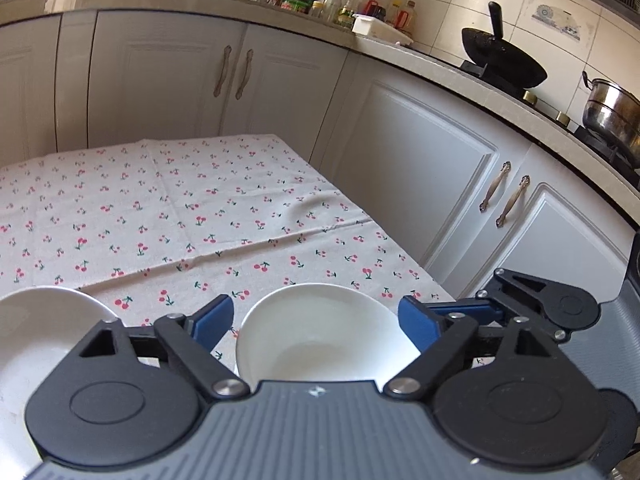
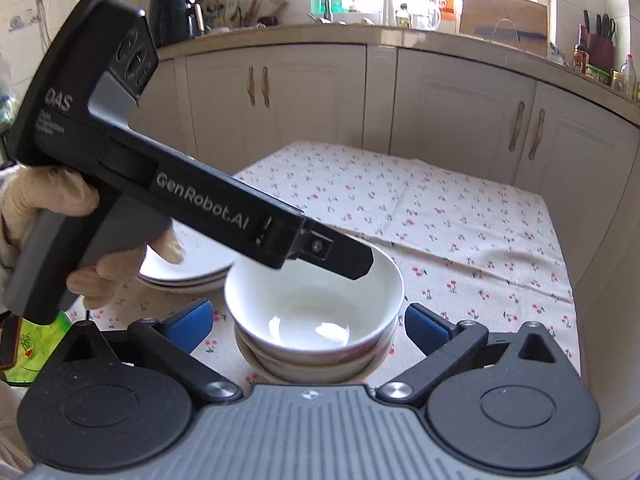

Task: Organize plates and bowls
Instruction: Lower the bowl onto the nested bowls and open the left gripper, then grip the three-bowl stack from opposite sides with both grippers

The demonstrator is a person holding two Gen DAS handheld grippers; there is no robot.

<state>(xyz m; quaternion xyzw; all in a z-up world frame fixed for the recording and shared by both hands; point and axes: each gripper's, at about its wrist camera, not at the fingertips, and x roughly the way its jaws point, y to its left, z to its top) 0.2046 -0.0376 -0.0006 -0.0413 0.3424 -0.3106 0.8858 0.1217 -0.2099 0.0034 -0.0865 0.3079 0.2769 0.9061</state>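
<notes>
A stack of white bowls (image 2: 316,312) stands on the cherry-print tablecloth (image 2: 460,232). My left gripper (image 1: 316,320) is open, its blue pads on either side of the top bowl (image 1: 320,332) without touching it. In the right wrist view the left gripper's fingers (image 2: 344,258) hover over that bowl's rim. My right gripper (image 2: 308,324) is open and empty, its pads flanking the stack from the near side. A stack of white plates (image 2: 188,272) lies to the left of the bowls, and shows in the left wrist view (image 1: 44,332) too.
White kitchen cabinets (image 1: 420,168) stand close behind and to the right of the table. The counter holds bottles (image 1: 352,4), a black wok (image 1: 504,60) and a steel pot (image 1: 612,116). The far half of the tablecloth (image 1: 180,200) is bare.
</notes>
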